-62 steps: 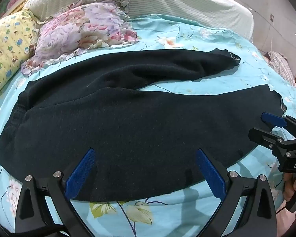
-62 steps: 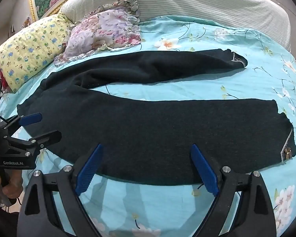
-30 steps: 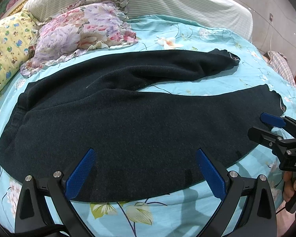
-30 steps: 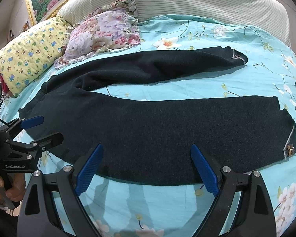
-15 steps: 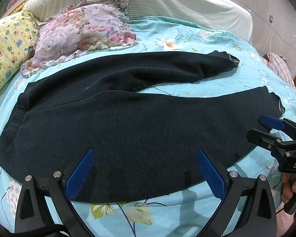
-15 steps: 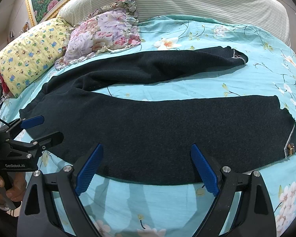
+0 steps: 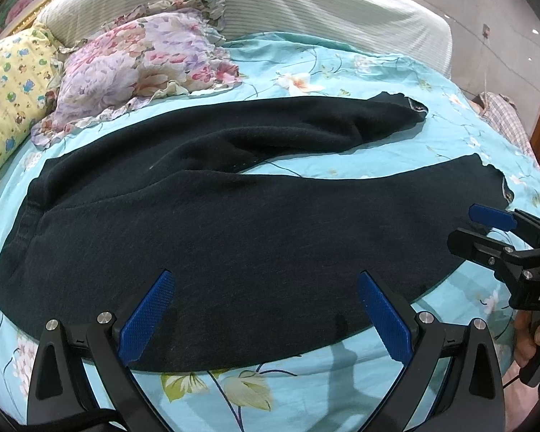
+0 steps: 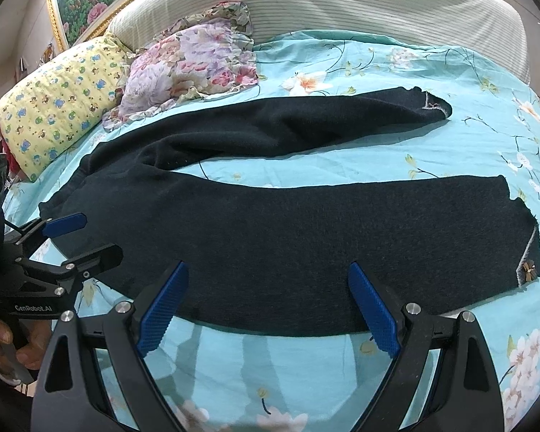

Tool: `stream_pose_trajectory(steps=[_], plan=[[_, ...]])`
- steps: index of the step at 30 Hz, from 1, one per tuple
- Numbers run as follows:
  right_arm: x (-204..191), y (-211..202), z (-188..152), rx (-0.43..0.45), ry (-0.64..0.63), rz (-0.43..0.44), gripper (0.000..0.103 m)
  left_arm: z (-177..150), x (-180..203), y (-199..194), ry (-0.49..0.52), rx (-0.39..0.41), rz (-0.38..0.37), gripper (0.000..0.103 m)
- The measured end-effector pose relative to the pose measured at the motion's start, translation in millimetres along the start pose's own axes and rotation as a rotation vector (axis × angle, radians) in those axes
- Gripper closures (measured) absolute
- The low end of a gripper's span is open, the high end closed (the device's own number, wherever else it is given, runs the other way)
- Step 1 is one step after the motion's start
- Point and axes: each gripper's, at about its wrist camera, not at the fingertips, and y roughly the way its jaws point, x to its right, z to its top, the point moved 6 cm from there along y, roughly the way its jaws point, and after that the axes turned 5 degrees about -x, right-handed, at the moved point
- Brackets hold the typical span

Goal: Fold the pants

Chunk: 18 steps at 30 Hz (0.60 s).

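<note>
Pants (image 7: 255, 237): black, spread flat on the bed (image 7: 342, 72), waist toward the pillows (image 7: 140, 68), legs apart in a V; the near leg runs along the bed's front edge, the far leg (image 8: 306, 122) lies behind it.

Left gripper (image 7: 262, 309): jaws spread wide, empty, above the near edge by the seat. No cloth pinched.

Right gripper (image 8: 266, 309): jaws spread, empty, above the near leg's lower edge, hem (image 8: 522, 252) to its right.

Change over the last two seconds: almost none. Both grippers drift only slightly; the pants lie as before.

Judgement: folding not yet begun. The near edge is still to be pinched for laying one leg over the other.
</note>
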Motion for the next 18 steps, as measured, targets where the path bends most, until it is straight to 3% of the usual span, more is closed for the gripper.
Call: stream_pose_trajectory(steps=[8,18], plan=[[8.3,-6.5,10.6,0.008,0.045,0.012,0.013,17.3,-2.9,1.9,0.041,0.011,-0.038,0.001],[50.6,-6.1,48.6,0.009,0.18,-0.015,0.013,82.2,-15.0,21.5,0.143,0.011,-0.069,0.001]])
